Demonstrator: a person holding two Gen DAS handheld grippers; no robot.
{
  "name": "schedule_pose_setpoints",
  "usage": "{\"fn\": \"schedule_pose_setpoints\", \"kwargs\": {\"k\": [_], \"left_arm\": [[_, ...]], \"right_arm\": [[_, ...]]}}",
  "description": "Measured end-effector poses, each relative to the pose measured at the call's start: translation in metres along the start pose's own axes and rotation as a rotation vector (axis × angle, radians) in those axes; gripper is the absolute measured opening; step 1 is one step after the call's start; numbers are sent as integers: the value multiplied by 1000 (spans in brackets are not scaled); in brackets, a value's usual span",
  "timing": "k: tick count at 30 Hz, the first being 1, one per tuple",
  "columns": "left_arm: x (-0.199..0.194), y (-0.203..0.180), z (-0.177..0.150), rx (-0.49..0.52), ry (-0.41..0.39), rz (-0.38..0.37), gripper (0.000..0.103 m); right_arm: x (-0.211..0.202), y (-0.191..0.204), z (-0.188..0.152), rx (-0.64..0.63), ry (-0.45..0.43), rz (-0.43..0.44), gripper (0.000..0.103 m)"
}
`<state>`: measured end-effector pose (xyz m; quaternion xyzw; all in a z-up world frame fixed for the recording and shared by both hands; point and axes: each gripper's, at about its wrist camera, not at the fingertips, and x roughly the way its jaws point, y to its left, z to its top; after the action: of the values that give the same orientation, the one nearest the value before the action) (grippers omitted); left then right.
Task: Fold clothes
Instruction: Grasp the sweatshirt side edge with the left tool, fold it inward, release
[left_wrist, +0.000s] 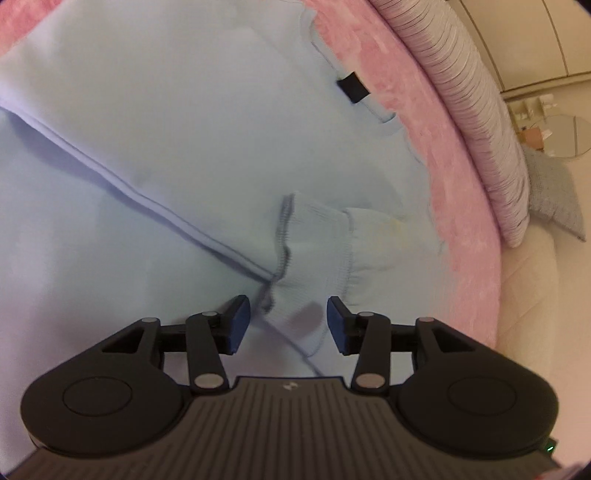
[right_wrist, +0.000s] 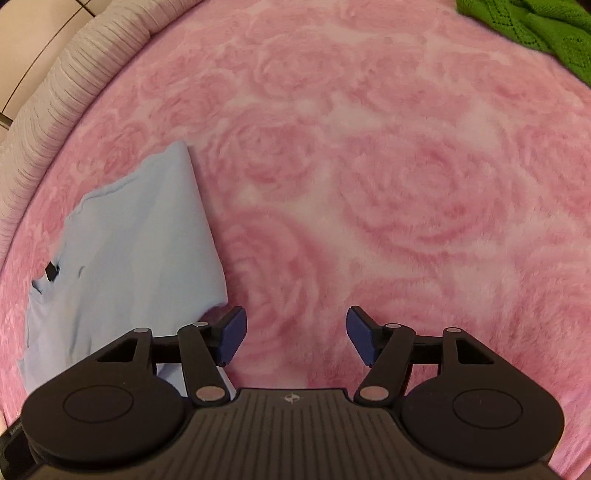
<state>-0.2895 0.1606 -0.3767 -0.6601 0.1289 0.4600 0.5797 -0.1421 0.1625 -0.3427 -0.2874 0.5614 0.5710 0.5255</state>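
Left gripper (left_wrist: 288, 325) jaws part-spread astride a ribbed knit cuff (left_wrist: 314, 243), not pinching, smooth pale-blue sweatshirt (left_wrist: 166, 110) flat on plush pink rose-patterned blanket (right_wrist: 369, 166), right gripper (right_wrist: 295, 336) jaws wide, empty, beyond, green openwork knit (right_wrist: 535, 26), ridged striped pillow (left_wrist: 472, 110)

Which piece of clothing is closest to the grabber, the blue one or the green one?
The light blue sweatshirt. It lies right beside the right gripper, while the green knit garment sits far off at the blanket's top corner.
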Motion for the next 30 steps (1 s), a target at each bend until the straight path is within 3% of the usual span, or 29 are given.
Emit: {"fn": "schedule_pose_setpoints", "kwargs": {"k": [1, 2, 5, 8, 11, 13, 15, 20, 24, 27, 30], "left_arm": [[2, -2, 0, 8, 5, -17, 13], [3, -5, 1, 26, 11, -37, 7], [-16, -22, 6, 125, -51, -68, 4], [-67, -39, 21, 260, -192, -96, 2], [-117, -41, 43, 401, -349, -31, 2], [-135, -29, 59, 451, -409, 39, 2], [-132, -6, 73, 466, -407, 114, 2], [-88, 39, 83, 455, -271, 232, 3], [-89, 50, 81, 405, -280, 280, 5], [-103, 54, 80, 376, -290, 394, 5], [-124, 43, 80, 401, -334, 391, 5]], "right_arm": [[2, 0, -1, 0, 5, 2, 64], [6, 3, 2, 0, 8, 5, 64], [10, 14, 6, -9, 5, 19, 64], [7, 27, 9, -43, -19, 50, 64], [6, 42, 13, -81, -36, 72, 64], [9, 53, 13, -98, -38, 93, 64], [16, 65, 11, -123, -21, 100, 64], [35, 96, -2, -238, 17, 55, 64], [37, 113, -14, -401, 13, -38, 62], [40, 122, -21, -502, 12, -157, 59], [28, 128, -21, -496, -41, -144, 59]]}}
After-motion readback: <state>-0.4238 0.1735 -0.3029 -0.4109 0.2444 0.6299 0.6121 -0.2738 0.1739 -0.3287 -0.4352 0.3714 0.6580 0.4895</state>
